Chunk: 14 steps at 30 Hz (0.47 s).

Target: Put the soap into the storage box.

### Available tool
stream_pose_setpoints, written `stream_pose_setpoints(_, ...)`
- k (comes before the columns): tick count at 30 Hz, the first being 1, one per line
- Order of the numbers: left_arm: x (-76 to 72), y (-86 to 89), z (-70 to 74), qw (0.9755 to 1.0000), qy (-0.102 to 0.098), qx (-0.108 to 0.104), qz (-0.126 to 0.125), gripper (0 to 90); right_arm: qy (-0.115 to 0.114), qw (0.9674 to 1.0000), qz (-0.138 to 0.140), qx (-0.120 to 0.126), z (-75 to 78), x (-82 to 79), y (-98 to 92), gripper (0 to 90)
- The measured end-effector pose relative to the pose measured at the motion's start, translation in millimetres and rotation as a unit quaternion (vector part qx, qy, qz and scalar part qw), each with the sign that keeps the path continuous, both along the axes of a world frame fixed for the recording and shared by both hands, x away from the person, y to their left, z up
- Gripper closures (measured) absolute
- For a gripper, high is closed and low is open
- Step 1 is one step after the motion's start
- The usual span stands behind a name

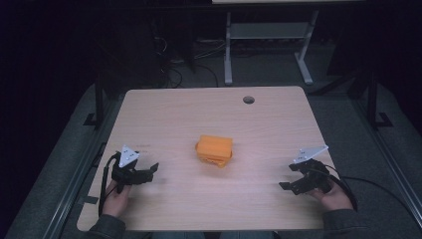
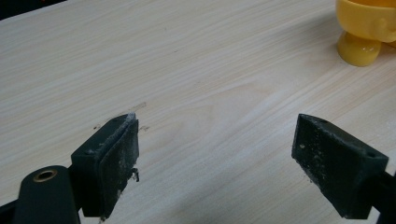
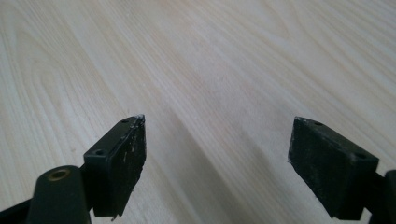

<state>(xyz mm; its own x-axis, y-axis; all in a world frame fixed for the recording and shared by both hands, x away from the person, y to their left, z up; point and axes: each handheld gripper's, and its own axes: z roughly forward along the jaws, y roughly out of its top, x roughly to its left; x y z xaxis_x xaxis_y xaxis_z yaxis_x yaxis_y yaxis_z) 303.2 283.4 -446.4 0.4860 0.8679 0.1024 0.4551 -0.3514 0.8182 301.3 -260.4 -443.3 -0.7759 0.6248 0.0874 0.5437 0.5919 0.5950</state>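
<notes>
My left tongs (image 1: 149, 171) rest low at the near left of the pale wood-grain worktop (image 1: 174, 114), jaws spread wide, gripping nothing. My right tongs (image 1: 290, 177) sit at the near right, jaws likewise spread and empty. The orange-yellow moulded plastic object (image 1: 214, 151) lies at mid-worktop between them, well apart from both; its rounded yellow foot shows in the left gripper view.

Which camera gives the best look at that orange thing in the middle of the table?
The high view: the orange object shows whole there, mid-table between the open left gripper and open right gripper. The left gripper view catches just a rounded yellow-orange part at its top right corner. The right gripper view looks across bare table.
</notes>
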Motion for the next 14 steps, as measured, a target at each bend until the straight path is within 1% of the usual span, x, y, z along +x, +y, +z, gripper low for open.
stream_pose_setpoints(2, 0.2, 0.1, 0.2, 1.0, 0.001, 0.002, 0.0, 14.1, -0.002, 1.0, -0.005, -0.002, -2.8, -2.9, -1.2, 18.8)
stream_pose_setpoints(3, 0.2, 0.0, 0.2, 1.0, 0.001, 0.002, 0.0, 14.1, -0.003, 0.9999, -0.009, 0.004, -5.0, -6.3, -1.8, 18.8)
stream_pose_setpoints(8, 0.3, 0.1, 0.1, 1.0, 0.001, 0.002, 0.0, 14.1, -0.009, 0.9998, -0.015, 0.008, -11.8, -13.0, -3.1, 18.4)
stream_pose_setpoints(10, 0.1, 0.0, 0.2, 1.0, 0.001, 0.001, 0.001, 14.1, -0.006, 0.9998, -0.016, 0.005, -14.0, -16.7, -2.8, 18.1)
stream_pose_setpoints(12, 0.1, 0.1, 0.5, 1.0, -0.002, 0.001, 0.001, 14.1, -0.008, 0.9997, -0.019, 0.01, -14.2, -20.3, -2.6, 18.2)
stream_pose_setpoints(14, 0.1, 0.0, 0.8, 1.0, -0.002, 0.002, 0.001, 14.1, -0.012, 0.9997, -0.019, 0.009, -12.9, -23.0, -2.4, 18.1)
